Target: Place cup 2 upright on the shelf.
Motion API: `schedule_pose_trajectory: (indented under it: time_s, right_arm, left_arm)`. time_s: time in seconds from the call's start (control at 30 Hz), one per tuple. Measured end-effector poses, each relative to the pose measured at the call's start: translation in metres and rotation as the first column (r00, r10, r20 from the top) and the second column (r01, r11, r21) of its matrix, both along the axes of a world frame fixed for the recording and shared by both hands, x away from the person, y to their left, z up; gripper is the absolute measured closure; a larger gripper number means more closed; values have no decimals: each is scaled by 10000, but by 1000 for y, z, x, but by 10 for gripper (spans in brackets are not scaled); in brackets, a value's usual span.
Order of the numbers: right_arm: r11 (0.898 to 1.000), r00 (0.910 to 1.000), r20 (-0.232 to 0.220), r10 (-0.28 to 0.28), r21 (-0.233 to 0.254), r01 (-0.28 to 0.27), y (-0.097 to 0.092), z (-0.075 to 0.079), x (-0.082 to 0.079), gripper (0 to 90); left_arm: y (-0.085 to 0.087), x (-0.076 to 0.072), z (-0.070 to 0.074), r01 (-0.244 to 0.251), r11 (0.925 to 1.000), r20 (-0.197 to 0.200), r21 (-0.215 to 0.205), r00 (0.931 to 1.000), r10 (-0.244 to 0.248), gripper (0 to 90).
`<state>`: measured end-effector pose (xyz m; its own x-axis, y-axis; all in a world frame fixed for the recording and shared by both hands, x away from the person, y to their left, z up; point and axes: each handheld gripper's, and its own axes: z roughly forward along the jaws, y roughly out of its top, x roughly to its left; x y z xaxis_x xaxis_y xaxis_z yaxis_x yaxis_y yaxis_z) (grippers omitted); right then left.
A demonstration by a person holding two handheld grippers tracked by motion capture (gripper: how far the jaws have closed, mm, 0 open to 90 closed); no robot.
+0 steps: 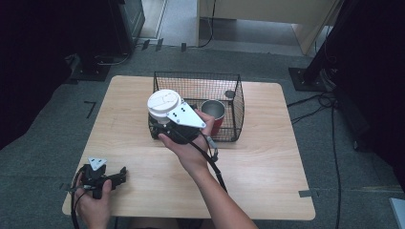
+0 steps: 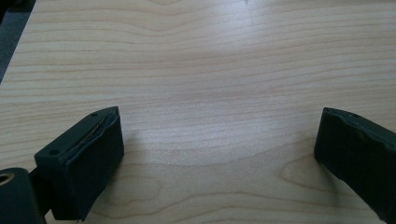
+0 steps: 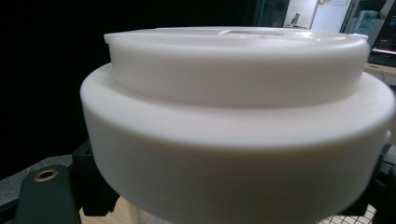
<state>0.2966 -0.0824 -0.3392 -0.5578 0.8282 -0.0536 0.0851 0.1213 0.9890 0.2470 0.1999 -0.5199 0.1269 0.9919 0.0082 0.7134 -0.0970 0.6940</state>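
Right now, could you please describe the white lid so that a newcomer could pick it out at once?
Start at the wire basket at the table's far edge. Just left of its front corner, the right gripper holds the white lid up above the wood. It is the only white round thing here; its neighbour in the basket, a red cup, is open-topped.

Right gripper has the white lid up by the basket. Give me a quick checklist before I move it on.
1. Right gripper shut on the white lid: ok.
2. Lid lifted off the table: ok.
3. Wire basket upright on the table: ok.
4. Red cup upright in the basket, mouth open: ok.
5. Left gripper open and apart from the lid: ok.
6. Jaw contact on the lid: cannot tell.
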Motion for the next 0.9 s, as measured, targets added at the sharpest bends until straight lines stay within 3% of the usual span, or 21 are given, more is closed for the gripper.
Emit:
schedule_pose_trajectory:
  time_s: [0.4, 0.9]
  right_arm:
    - [9993, 9993, -93, -362, 39, 362, 0, 1, 16, 162]
    - [9954, 9954, -46, -959, -52, 958, 3, 1, 49, 162]
  left_arm:
    - [0, 0, 0, -1, 10000, 3, -2, 10000, 1, 21]
    - [0, 0, 0, 5, 10000, 24, -1, 10000, -5, 21]
